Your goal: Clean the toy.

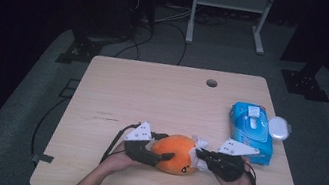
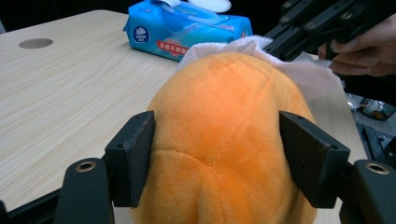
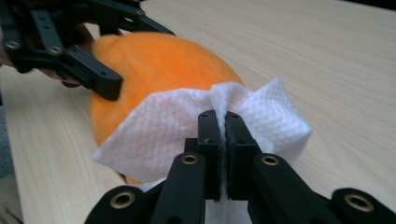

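Orange plush toy sits at the near edge of the tabletop, midway between your two hands. Its long axis runs roughly left to right across your front.

Your left gripper has the toy's left end. In the left gripper view the jaws stand partly open, one pad on each flank of the plush, both touching the fabric. Call it a light clamp that steadies the toy.

Your right gripper comes in from the opposite end. Its jaws are pinched tight on a gathered fold of white tissue, with no gap between them. The tissue drapes onto the toy's right side and lies against the orange fabric.

So the toy lies straight ahead of the right jaws, tissue between them and the plush. Judging from this, the wiping stroke falls to your right hand while the left holds.

Just right of your right hand lies a blue pack of wipes, with a small white lid beside it. There is a round hole at the far edge. Pale wood surface, dark room, grey floor, cables and a white frame beyond.
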Demonstrator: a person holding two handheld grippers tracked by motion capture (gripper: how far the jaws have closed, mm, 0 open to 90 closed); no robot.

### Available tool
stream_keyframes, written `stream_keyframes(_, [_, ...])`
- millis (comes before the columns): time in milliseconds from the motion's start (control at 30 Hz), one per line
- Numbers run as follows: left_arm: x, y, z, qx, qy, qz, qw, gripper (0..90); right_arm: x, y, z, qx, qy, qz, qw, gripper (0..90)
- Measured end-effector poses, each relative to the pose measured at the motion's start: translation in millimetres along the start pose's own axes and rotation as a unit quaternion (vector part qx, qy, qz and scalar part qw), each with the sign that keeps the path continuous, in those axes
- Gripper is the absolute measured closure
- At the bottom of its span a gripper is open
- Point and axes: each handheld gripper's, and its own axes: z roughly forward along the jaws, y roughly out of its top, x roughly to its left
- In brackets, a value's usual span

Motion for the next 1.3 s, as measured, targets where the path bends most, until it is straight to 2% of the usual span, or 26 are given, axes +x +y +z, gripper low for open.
stream_keyframes(100, [1.1,-0.9,-0.6,0.001,0.002,-0.001,1.0000,29.5,-1.0,0.2,-1.4,0.001,-0.008,0.006,0.9999,85.7])
stream_keyframes(167, [1.7,-1.0,-1.3,0.004,0.002,0.002,1.0000,29.3,6.1,4.9,-6.0,-0.022,0.008,0.010,0.9997,85.8])
stream_keyframes(233, [1.1,-1.2,-0.6,0.002,0.004,0.002,1.0000,29.1,19.6,12.1,-9.4,-0.041,0.027,-0.008,0.9987,85.6])
stream_keyframes(267, [0.6,-1.2,-0.3,0.002,0.004,0.002,1.0000,29.0,25.2,13.9,-8.8,-0.041,0.033,-0.017,0.9985,84.7])
stream_keyframes(333, [-0.1,-0.5,-0.1,0.005,0.004,0.005,1.0000,28.9,30.2,12.2,-2.9,-0.021,0.018,-0.042,0.9987,84.5])
stream_keyframes(367, [-1.2,-0.4,0.5,0.007,0.004,0.005,1.0000,28.8,27.9,9.3,0.2,-0.013,0.013,-0.046,0.9988,84.8])
stream_keyframes(467, [-4.7,0.9,3.8,0.014,0.007,0.003,0.9999,28.7,13.2,4.5,2.8,-0.001,0.011,-0.025,0.9996,85.2])
stream_keyframes(533, [-4.8,1.8,3.9,0.017,0.005,0.007,0.9998,28.7,9.1,4.1,-0.1,0.004,0.000,-0.019,0.9998,85.1])
stream_keyframes(567, [-5.1,1.5,3.6,0.016,0.005,0.008,0.9998,28.7,8.7,3.7,-1.6,0.002,-0.004,-0.016,0.9999,85.0])
stream_keyframes(633, [-5.7,0.9,2.8,0.016,0.003,0.011,0.9998,28.7,11.1,6.2,-6.0,-0.010,0.009,0.000,0.9999,85.0])
stream_keyframes(700, [-8.1,0.7,3.1,0.015,0.004,0.017,0.9997,28.7,17.8,12.8,-8.9,-0.025,0.026,-0.008,0.9993,85.0])
stream_keyframes(733, [-8.9,0.9,3.6,0.015,0.002,0.018,0.9997,28.7,21.5,15.9,-9.4,-0.029,0.027,-0.017,0.9991,85.0])
stream_keyframes(800, [-10.8,2.0,4.2,0.017,0.004,0.025,0.9995,28.6,25.4,18.2,-7.9,-0.024,0.019,-0.031,0.9991,85.0])
stream_keyframes(867, [-12.2,2.8,4.1,0.021,0.005,0.029,0.9993,28.5,22.5,14.6,-3.4,-0.009,0.001,-0.043,0.9990,85.2])
stream_keyframes(900, [-13.4,3.2,4.4,0.022,0.007,0.030,0.9993,28.2,18.2,11.3,-1.4,-0.002,-0.004,-0.040,0.9992,85.4])
stream_keyframes(967, [-14.6,3.8,4.4,0.025,0.008,0.034,0.9991,27.8,7.9,9.0,-2.2,-0.002,0.002,-0.002,1.0000,85.5])
stream_keyframes(1033, [-16.0,4.3,5.2,0.025,0.006,0.038,0.9990,27.8,6.2,12.2,-5.2,-0.014,-0.006,0.011,0.9998,85.4])
stream_keyframes(1067, [-16.7,4.7,6.2,0.025,0.007,0.039,0.9989,27.7,8.0,14.7,-5.9,-0.024,0.000,0.012,0.9996,85.4])
stream_keyframes(1100, [-17.3,5.1,7.2,0.026,0.005,0.041,0.9988,27.6,12.7,17.4,-5.6,-0.029,0.005,0.008,0.9995,85.4])
stream_keyframes(1167, [-19.0,5.5,9.0,0.031,0.008,0.049,0.9983,26.7,24.2,20.9,0.1,-0.024,0.012,-0.020,0.9994,82.5])
stream_keyframes(1200, [-19.1,5.7,8.7,0.033,0.009,0.050,0.9982,26.5,29.2,20.6,5.1,-0.018,0.004,-0.036,0.9992,82.5])
stream_keyframes(1233, [-19.0,5.5,8.6,0.032,0.008,0.048,0.9983,26.4,29.6,19.7,7.6,-0.015,0.000,-0.043,0.9990,82.9])
stream_keyframes(1300, [-19.2,5.4,9.0,0.030,0.009,0.044,0.9985,26.5,22.5,18.8,7.2,-0.013,0.004,-0.032,0.9994,86.4])
